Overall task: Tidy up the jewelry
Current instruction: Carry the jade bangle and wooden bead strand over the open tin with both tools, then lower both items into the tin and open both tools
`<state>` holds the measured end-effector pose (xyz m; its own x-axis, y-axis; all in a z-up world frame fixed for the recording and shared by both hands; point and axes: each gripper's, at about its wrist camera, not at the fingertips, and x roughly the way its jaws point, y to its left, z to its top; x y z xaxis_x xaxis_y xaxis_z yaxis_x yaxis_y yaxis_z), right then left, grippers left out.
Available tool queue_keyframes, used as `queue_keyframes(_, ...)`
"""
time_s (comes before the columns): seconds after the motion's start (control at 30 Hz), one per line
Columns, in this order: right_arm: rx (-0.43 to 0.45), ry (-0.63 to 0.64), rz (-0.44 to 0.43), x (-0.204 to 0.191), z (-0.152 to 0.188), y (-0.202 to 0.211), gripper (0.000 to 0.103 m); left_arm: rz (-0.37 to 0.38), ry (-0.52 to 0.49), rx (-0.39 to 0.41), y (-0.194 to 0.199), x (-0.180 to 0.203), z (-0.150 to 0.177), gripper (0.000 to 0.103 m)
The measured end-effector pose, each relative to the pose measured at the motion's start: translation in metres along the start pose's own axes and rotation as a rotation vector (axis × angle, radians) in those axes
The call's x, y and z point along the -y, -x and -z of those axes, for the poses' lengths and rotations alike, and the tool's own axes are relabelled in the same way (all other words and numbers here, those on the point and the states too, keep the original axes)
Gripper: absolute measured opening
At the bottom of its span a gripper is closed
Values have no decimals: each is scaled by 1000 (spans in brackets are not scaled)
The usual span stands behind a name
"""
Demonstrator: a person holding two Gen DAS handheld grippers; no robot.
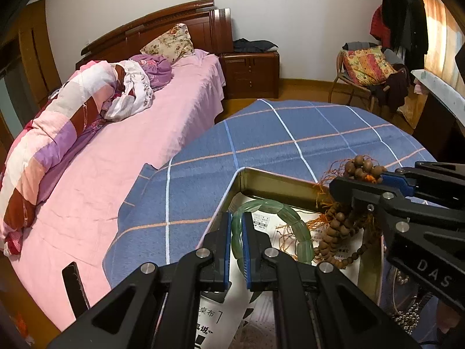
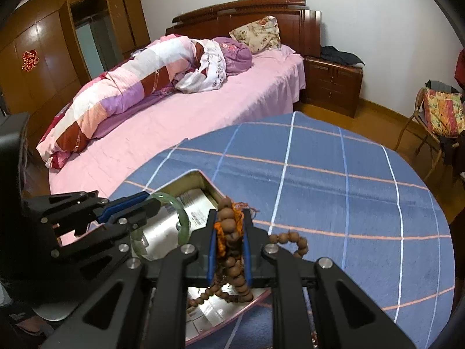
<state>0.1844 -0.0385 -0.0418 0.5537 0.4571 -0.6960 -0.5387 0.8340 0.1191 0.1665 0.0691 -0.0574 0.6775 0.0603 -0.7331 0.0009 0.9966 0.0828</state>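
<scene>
My left gripper (image 1: pixel 237 218) is shut on a green jade bracelet (image 1: pixel 293 226), which hangs over an open metal tin (image 1: pixel 270 180) lined with printed paper. My right gripper (image 2: pixel 229 218) is shut on a string of brown wooden beads with orange threads (image 2: pixel 229 250), held over the same tin (image 2: pixel 200 179); part of the string trails down into the tin. In the left wrist view the right gripper (image 1: pixel 360 179) comes in from the right, with the beads (image 1: pixel 337 229) dangling below it. In the right wrist view the left gripper (image 2: pixel 148 200) holds the jade bracelet (image 2: pixel 183 215) at the left.
The tin sits on a round table with a blue checked cloth (image 1: pixel 290 133). Silver bead chains (image 1: pixel 407 314) lie on the cloth to the right of the tin. A bed with pink sheets (image 1: pixel 130 151) stands to the left; a chair with cushions (image 1: pixel 369 69) stands at the far right.
</scene>
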Motion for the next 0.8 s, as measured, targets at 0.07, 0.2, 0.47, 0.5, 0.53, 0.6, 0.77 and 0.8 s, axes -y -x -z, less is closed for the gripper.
queue_keyframes(0.07, -6, -4, 1, 1, 2, -2, 17, -2, -3, -5, -2, 0, 1, 6)
queue_keyframes(0.2, -15, 1, 2, 2, 4, -4, 17, -2, -2, -19, -6, -1, 2, 7)
queue_keyframes(0.47, -23, 3, 12, 2, 6, -7, 18, 5, 8, -39, -7, -3, 2, 9)
queue_keyframes(0.5, -24, 2, 12, 1, 6, -8, 18, 4, 12, -38, -6, -4, 1, 10)
queue_keyframes(0.53, -24, 2, 13, 1, 6, -8, 18, 4, 12, -37, -6, -4, 2, 10)
queue_keyframes(0.6, -25, 1, 12, 1, 6, -8, 21, 3, 12, -36, -6, -4, 2, 11)
queue_keyframes(0.77, -14, -10, 10, 3, 6, -6, 29, 1, 0, -36, -5, -3, 2, 30)
queue_keyframes(0.8, -12, -11, 6, 3, 6, -5, 39, 8, 0, -32, -3, -2, 3, 35)
